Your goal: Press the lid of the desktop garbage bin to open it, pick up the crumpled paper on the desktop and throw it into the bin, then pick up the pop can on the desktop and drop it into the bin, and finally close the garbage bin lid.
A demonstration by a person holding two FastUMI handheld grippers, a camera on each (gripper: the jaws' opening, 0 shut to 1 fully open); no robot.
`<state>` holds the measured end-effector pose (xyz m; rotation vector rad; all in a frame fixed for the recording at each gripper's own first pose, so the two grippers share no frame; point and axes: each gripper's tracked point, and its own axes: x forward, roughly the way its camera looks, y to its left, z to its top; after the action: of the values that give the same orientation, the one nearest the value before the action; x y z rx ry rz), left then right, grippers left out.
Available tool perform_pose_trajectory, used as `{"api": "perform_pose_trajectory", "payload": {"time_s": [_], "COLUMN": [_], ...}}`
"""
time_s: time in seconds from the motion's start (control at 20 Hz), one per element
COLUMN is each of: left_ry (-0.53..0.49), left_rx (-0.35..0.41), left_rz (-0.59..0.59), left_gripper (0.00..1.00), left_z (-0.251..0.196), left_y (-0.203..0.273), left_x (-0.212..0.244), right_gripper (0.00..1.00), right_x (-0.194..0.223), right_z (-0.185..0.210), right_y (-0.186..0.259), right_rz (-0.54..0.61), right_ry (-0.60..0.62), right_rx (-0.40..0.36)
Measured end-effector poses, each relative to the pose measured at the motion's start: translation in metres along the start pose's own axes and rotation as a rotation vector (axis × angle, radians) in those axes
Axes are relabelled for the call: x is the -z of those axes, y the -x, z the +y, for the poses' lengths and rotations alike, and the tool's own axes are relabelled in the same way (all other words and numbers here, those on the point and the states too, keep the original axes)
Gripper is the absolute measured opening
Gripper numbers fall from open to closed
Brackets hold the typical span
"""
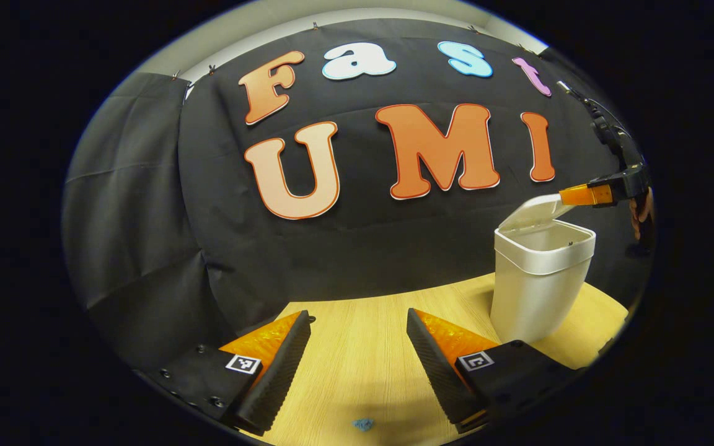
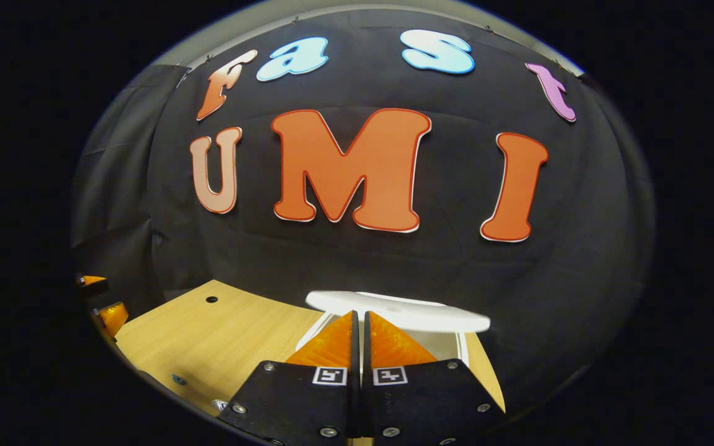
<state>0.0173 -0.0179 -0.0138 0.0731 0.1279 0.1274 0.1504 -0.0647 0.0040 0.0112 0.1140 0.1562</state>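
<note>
My left gripper [image 1: 357, 347] hangs low over the table [image 1: 363, 365] with its jaws spread wide and nothing between them; bare wood shows in the gap. A small blue scrap [image 1: 363, 424] lies on the table just below that gap.

My right gripper [image 2: 360, 322] has its fingers pressed together, tip to tip, holding nothing. Those tips sit at the near edge of the bin's lid [image 2: 397, 311], which tilts up in front of them; I cannot tell whether they actually touch it. In the left gripper view I see the same right gripper [image 1: 563, 197] far off to the right, its tip at the raised edge of the lid [image 1: 533, 214], with a hand [image 1: 642, 214] behind it.

The bin [image 1: 540, 282] stands upright on the table's far right part, near the black cloth wall [image 1: 146, 235]. Its lid is partly up, hinged at the back, and the mouth below shows open. In the right gripper view the table [image 2: 208, 334] runs off to the left, with a small hole [image 2: 211, 299] in it, and the left gripper [image 2: 106, 310] peeks in at the left edge.
</note>
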Motion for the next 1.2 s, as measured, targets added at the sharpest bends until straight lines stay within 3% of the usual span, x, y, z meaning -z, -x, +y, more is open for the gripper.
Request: {"api": "perform_pose_trajectory", "payload": {"time_s": [0.25,0.5,0.65,0.8,0.9,1.0,1.2], "left_ry": [-0.006,0.014,0.022,0.037,0.045,0.054,0.071], "left_rx": [-0.018,-0.033,-0.048,-0.065,-0.075,-0.080,-0.088], "left_rz": [0.004,0.029,0.046,0.069,0.085,0.105,0.140], "left_gripper": [1.00,0.99,0.99,0.99,1.00,1.00,1.00], "left_z": [0.009,0.017,0.025,0.034,0.037,0.038,0.037], "left_y": [-0.003,-0.010,-0.013,-0.016,-0.020,-0.021,-0.023], "left_x": [0.003,0.014,0.021,0.026,0.031,0.035,0.045], "right_gripper": [0.01,0.07,0.24,0.32,0.47,0.70,0.94], "right_x": [0.013,0.056,0.080,0.104,0.120,0.136,0.166], "right_z": [0.041,0.081,0.098,0.116,0.128,0.137,0.163], "right_y": [0.011,0.022,0.024,0.027,0.032,0.036,0.050], "right_rz": [-0.033,0.040,0.082,0.136,0.160,0.187,0.261], "right_ry": [0.010,0.013,0.019,0.030,0.047,0.065,0.068], "right_rx": [-0.122,-0.257,-0.308,-0.364,-0.406,-0.443,-0.535]}}
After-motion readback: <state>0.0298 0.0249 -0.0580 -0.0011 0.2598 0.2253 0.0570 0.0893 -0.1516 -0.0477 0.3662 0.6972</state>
